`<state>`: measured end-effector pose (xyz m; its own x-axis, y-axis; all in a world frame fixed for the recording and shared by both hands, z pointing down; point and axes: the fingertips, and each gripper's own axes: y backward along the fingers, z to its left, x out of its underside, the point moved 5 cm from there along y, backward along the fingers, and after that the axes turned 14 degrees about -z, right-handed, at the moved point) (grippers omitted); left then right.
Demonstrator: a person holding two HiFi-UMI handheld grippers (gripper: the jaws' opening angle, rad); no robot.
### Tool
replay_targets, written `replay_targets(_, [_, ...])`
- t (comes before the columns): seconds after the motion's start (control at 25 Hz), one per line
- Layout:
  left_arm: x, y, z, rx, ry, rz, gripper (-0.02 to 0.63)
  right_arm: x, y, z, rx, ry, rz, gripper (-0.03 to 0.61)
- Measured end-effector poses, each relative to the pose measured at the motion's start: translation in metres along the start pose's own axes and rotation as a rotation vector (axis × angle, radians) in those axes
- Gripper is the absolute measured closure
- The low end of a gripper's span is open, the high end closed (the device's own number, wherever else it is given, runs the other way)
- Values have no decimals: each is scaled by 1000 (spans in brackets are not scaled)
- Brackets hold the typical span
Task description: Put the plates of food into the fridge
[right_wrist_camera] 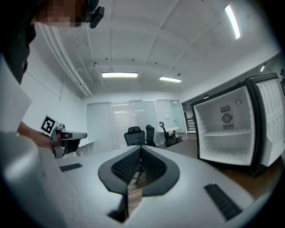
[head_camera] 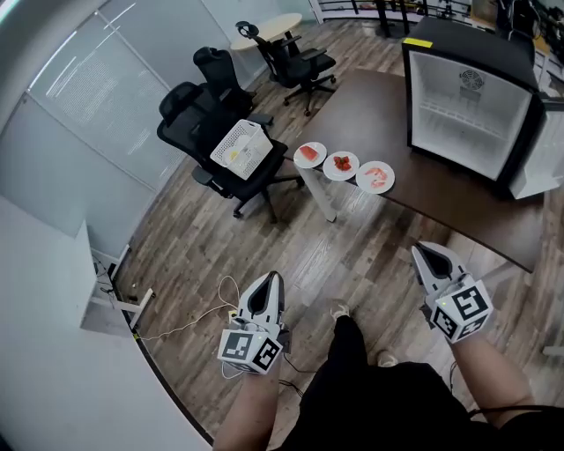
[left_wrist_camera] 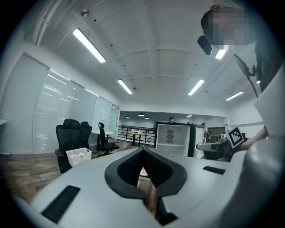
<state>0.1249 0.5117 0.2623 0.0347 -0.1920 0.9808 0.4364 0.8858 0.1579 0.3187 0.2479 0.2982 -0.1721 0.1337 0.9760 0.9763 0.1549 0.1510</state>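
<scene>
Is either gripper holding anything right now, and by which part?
Nothing is held. The left gripper and right gripper are both shut and empty; all three plates sit untouched on the table.

Blk office chairs [head_camera: 188,113] by glass wall; white basket [head_camera: 241,149] on nearest; round table [head_camera: 269,27] beyond; wood floor [head_camera: 352,255].

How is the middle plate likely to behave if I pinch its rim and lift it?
The middle plate looks small, shallow and rigid: probably stiff and light. A one-sided rim pinch may tilt it, so its loose red food could slide. It sits at the table edge, close between the left plate and the right plate; a push might bump one.
</scene>
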Motion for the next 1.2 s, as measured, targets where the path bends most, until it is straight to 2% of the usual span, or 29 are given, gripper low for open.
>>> replay_targets(0.4, [32,-101,76,108,4,-5,611,26,-85,-26,102,43,61,574])
replay_targets(0.6, [61,-152,111,145,78,19,611,36,-135,-40,155,-10,75,574])
replay_targets(0.96, [63,-256,178,259,93,55,611,43,-230,-64,260,17,75,574])
replay_targets(1.2, [81,-324,203,384,113,76,611,61,-272,-87,383,-13,83,574])
